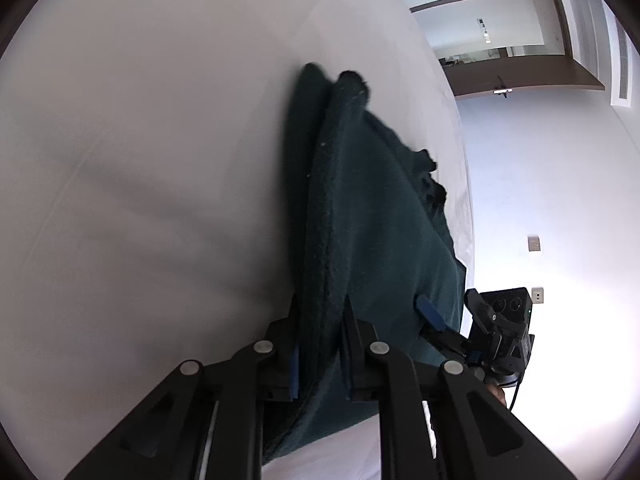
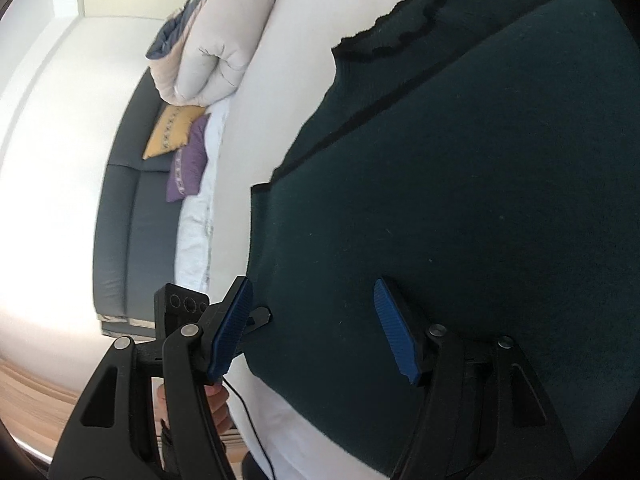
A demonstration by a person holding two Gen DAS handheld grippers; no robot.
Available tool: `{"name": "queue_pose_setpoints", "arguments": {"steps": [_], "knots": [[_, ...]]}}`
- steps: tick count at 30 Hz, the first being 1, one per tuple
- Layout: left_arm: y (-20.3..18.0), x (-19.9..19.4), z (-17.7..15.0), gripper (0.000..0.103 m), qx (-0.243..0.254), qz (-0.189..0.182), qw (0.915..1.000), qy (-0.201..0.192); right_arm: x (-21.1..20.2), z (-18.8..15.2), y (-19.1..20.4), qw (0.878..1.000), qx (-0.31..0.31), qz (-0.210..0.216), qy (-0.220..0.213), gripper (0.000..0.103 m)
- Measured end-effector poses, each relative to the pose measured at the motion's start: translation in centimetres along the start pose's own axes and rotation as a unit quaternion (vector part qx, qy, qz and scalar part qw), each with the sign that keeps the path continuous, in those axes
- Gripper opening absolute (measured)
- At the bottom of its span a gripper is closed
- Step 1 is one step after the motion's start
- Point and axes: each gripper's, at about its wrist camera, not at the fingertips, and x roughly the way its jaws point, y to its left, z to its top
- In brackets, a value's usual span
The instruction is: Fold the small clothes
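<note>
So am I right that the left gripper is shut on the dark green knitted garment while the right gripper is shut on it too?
Not quite: the right gripper is open, its blue-padded fingers spread wide over the dark green knitted garment, as the right wrist view shows. The left gripper is indeed shut on the garment.

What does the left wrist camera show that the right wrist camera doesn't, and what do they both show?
Only the left wrist view shows the left gripper shut on a bunched edge of the dark green sweater, plus a doorway. Only the right wrist view shows the right gripper open over the sweater's flat panel, the sofa, a yellow cushion and a purple cushion. Both show the sweater on the white bed.
</note>
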Motion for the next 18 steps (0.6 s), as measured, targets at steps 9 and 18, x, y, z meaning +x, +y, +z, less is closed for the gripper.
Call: {"name": "queue_pose_setpoints", "arguments": {"steps": [9, 18], "knots": [[-11.5, 2.0, -1.3, 0.014, 0.082, 0.004, 0.9966, -0.007, -6.1, 1.1, -2.6, 0.999, 0.016, 0.041, -0.032, 0.064], [-22.6, 13.7, -6.4, 0.016, 0.18, -0.011, 0.9824, 0.049, -13.6, 2.6, -8.6, 0.987, 0.089, 0.108, -0.075, 0.072]]}}
